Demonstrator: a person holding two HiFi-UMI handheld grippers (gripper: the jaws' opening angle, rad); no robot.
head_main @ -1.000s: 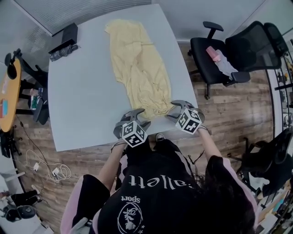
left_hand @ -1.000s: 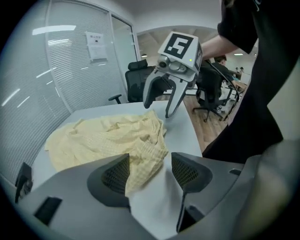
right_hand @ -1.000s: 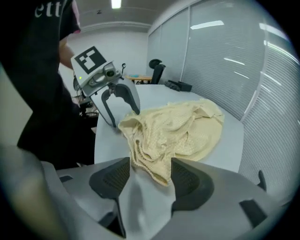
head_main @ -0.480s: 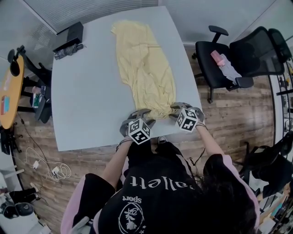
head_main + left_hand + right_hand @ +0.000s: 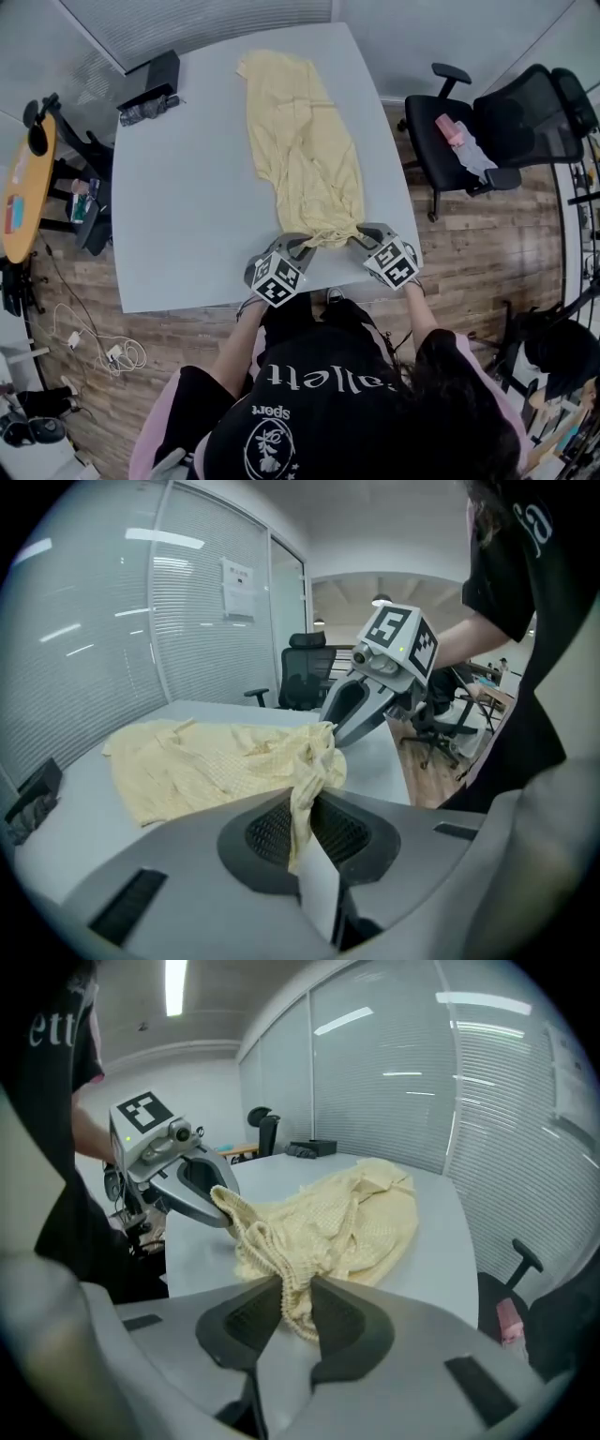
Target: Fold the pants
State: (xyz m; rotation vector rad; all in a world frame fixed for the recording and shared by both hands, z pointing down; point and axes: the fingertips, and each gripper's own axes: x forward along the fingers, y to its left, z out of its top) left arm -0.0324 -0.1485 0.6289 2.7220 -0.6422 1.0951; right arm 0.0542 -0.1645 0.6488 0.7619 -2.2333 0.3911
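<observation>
Pale yellow pants [image 5: 305, 150] lie lengthwise on the grey table [image 5: 187, 206], one end at the near edge. My left gripper [image 5: 302, 246] is shut on the left corner of that near end, and a bunched fold of cloth [image 5: 314, 761] runs into its jaws [image 5: 302, 827]. At the right corner, my right gripper [image 5: 356, 234] has its jaws closing, with a thick wad of fabric [image 5: 281, 1251] pinched between the pads [image 5: 295, 1302]. Each gripper shows in the other's view: the right gripper [image 5: 375, 682] and the left gripper [image 5: 178, 1180]. The near end is lifted slightly off the table.
A black box [image 5: 155, 75] sits on the table's far left corner. Two black office chairs [image 5: 487, 122] stand right of the table, one carrying a pink item [image 5: 448, 129]. An orange round table [image 5: 19, 197] and floor cables [image 5: 94, 347] are at the left.
Both grippers went from open to closed on the near end of the pants, and that end has bunched and risen a little between them.
</observation>
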